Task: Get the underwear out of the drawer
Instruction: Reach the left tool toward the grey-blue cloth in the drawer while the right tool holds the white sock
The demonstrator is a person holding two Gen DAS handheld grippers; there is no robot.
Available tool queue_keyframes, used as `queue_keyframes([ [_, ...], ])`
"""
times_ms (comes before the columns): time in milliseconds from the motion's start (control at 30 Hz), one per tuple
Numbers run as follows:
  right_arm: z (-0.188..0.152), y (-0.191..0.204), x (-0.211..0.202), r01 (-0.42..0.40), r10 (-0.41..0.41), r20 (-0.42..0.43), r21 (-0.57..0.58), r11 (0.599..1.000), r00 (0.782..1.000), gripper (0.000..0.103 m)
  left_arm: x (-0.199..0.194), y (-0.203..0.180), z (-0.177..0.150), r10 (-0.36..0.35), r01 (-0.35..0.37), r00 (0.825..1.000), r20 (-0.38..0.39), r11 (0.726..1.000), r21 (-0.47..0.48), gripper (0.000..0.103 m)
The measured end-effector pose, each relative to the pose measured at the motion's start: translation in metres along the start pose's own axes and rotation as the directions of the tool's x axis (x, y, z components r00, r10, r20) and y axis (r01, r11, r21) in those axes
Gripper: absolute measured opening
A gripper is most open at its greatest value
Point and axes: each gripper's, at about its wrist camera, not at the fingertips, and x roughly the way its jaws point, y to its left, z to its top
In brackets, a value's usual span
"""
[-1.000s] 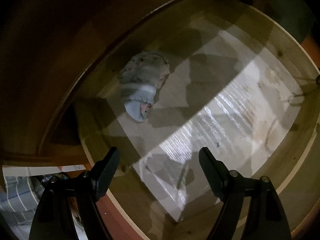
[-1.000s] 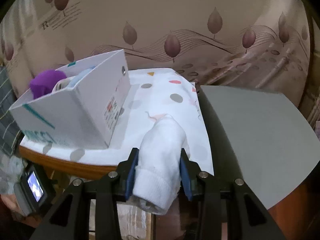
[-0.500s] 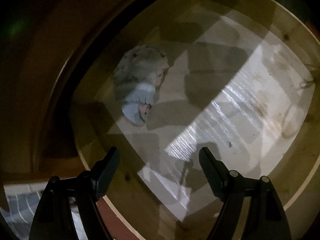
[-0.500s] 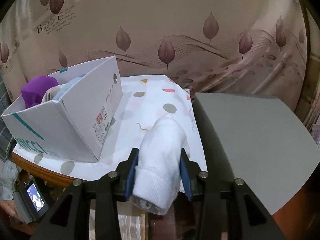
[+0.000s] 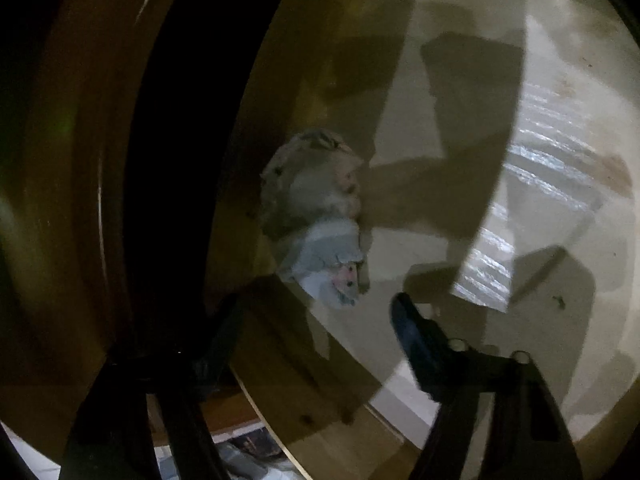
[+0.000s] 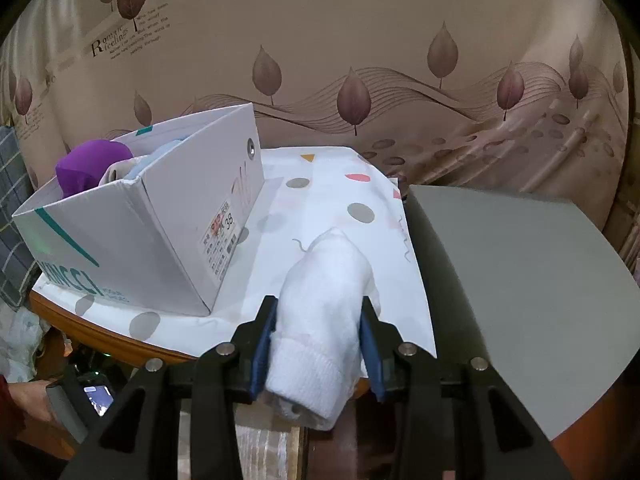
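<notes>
While my right tool stays clamped on a rolled white sock above the counter, my left tool has dipped and rolled closer to the crumpled underwear lying against the drawer's left wall; its jaws are closing with nothing between them yet, so the pickup looks near. The dark cabinet frame crowds the left finger. A shoebox sits beside the sock.

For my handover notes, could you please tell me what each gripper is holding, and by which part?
The right gripper grips a rolled white sock across its cuff end. The left gripper, jaws closing, holds nothing.
</notes>
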Motion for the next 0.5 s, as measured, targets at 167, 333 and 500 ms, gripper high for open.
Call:
queue_keyframes([
  [167,-0.001,0.003,0.0,-0.011,0.011,0.005,-0.004,1.0,1.0,0.04,-0.002,-0.001,-0.008,0.016,-0.013,0.997,0.075,0.999,-0.035,0.069],
  [333,-0.001,0.006,0.001,-0.008,0.008,0.006,-0.019,1.0,1.0,0.04,-0.012,-0.011,-0.011,0.031,-0.029,0.992,0.121,0.999,-0.021,0.064],
  [500,-0.001,0.006,0.001,-0.008,0.009,0.006,-0.02,1.0,1.0,0.04,-0.001,-0.011,-0.013,-0.016,0.018,0.997,0.078,0.999,-0.027,0.044],
])
